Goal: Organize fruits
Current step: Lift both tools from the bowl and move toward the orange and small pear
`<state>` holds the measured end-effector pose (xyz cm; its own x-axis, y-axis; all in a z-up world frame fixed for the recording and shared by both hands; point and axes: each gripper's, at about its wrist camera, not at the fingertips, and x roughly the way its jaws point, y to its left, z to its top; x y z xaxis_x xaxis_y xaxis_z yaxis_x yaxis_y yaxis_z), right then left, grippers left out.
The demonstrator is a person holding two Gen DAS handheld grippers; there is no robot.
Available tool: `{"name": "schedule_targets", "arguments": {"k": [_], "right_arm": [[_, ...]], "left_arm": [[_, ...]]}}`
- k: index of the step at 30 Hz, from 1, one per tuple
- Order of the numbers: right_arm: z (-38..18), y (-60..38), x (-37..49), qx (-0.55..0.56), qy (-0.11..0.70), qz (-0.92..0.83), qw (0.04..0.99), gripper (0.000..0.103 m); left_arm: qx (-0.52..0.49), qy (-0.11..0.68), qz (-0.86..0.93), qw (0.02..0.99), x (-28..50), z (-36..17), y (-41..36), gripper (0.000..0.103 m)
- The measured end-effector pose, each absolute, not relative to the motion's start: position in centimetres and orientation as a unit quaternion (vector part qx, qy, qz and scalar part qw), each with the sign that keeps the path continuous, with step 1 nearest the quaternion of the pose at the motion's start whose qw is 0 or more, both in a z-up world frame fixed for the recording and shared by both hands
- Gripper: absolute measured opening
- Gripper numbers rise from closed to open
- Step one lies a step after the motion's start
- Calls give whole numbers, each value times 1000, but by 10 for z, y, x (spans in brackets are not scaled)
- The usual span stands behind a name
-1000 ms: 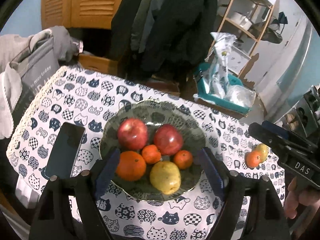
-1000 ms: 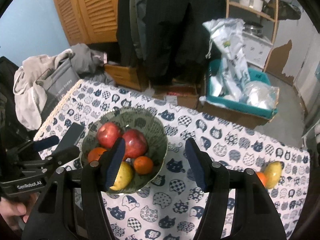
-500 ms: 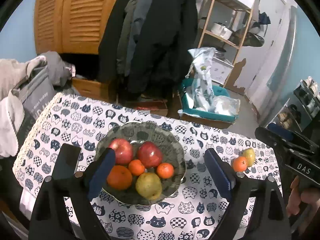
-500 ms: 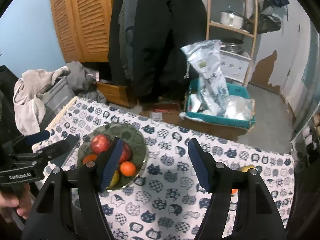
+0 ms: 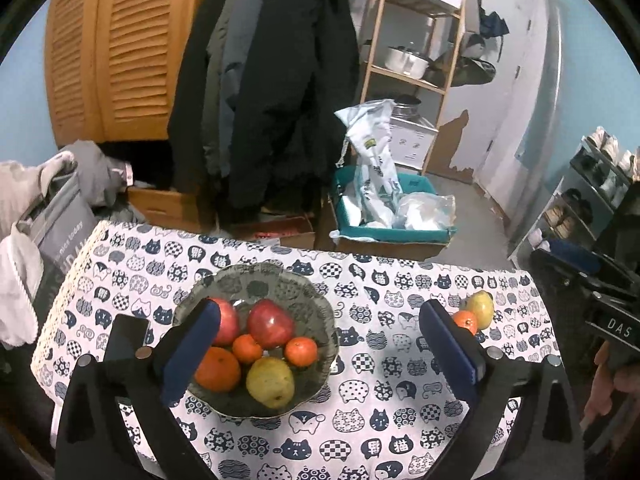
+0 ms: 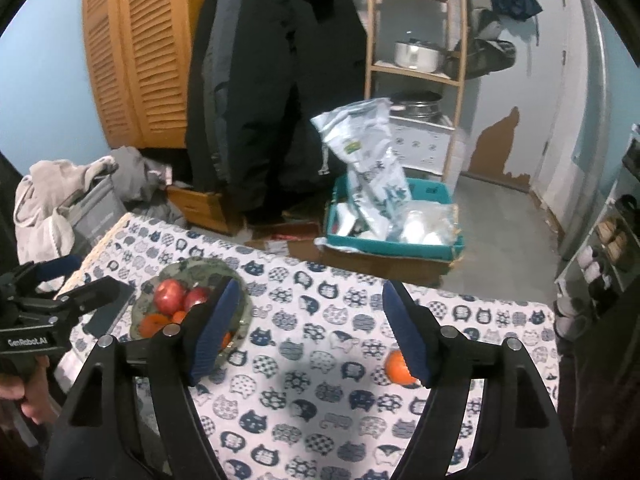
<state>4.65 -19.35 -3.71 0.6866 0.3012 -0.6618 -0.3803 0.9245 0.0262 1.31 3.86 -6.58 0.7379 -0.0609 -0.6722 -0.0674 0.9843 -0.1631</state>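
Observation:
A grey patterned bowl (image 5: 316, 308) on the cat-print tablecloth holds two red apples (image 5: 270, 322), a big orange (image 5: 218, 368), two small mandarins (image 5: 301, 351) and a yellow pear (image 5: 270, 382). A loose mandarin (image 5: 466, 322) and a yellow-green pear (image 5: 482, 308) lie on the cloth at the right. My left gripper (image 5: 320, 354) is open and empty, high above the table. My right gripper (image 6: 310, 330) is open and empty, also raised; the loose mandarin (image 6: 396, 368) shows beside its right finger, the bowl (image 6: 244, 312) behind its left finger.
A black phone (image 5: 126, 338) lies left of the bowl. Beyond the table's far edge are hanging coats (image 5: 276, 80), a teal box with bags (image 5: 388, 216), a wooden shelf (image 5: 416, 40) and a laundry pile (image 5: 40, 208) at the left.
Both grippers have risen and pulled back from the table, so bowl and fruit look smaller and farther. Both stay open and empty. The fruit has not moved.

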Motion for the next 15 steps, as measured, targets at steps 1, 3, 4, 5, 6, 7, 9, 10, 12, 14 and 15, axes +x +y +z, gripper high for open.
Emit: {"name": "schedule_targets", "arguments": {"k": [1, 3, 4, 5, 6, 7, 9, 10, 12, 14, 15], "right_arm": [[-37, -199, 46, -55, 348, 182, 918, 76], [-36, -212, 46, -51, 346, 172, 921, 77], [-36, -216, 46, -50, 346, 168, 922, 77], [-37, -225, 46, -49, 346, 160, 923, 77], [-37, -230, 47, -48, 346, 155, 924, 77], [-37, -235, 47, -48, 346, 149, 925, 77], [-38, -250, 47, -44, 347, 136, 927, 77], [-38, -256, 47, -41, 347, 131, 928, 77], [-38, -271, 47, -35, 348, 120, 929, 77], [-38, -284, 46, -29, 348, 111, 930, 77], [-38, -291, 45, -26, 348, 105, 931, 77]], "left_arm": [[-87, 362, 0, 928, 14, -65, 36, 101], [-85, 363, -4, 928, 15, -64, 29, 102], [-83, 364, -6, 928, 16, -64, 26, 102], [-81, 365, -9, 928, 17, -64, 22, 102], [-79, 365, -11, 927, 18, -63, 18, 102], [-76, 366, -14, 927, 18, -63, 13, 102], [-71, 368, -18, 927, 20, -63, 5, 102], [-67, 368, -21, 927, 22, -63, 0, 102], [-60, 370, -27, 927, 24, -62, -10, 102], [-54, 371, -31, 927, 26, -61, -17, 102], [-50, 372, -34, 926, 27, -61, -23, 102]]}}
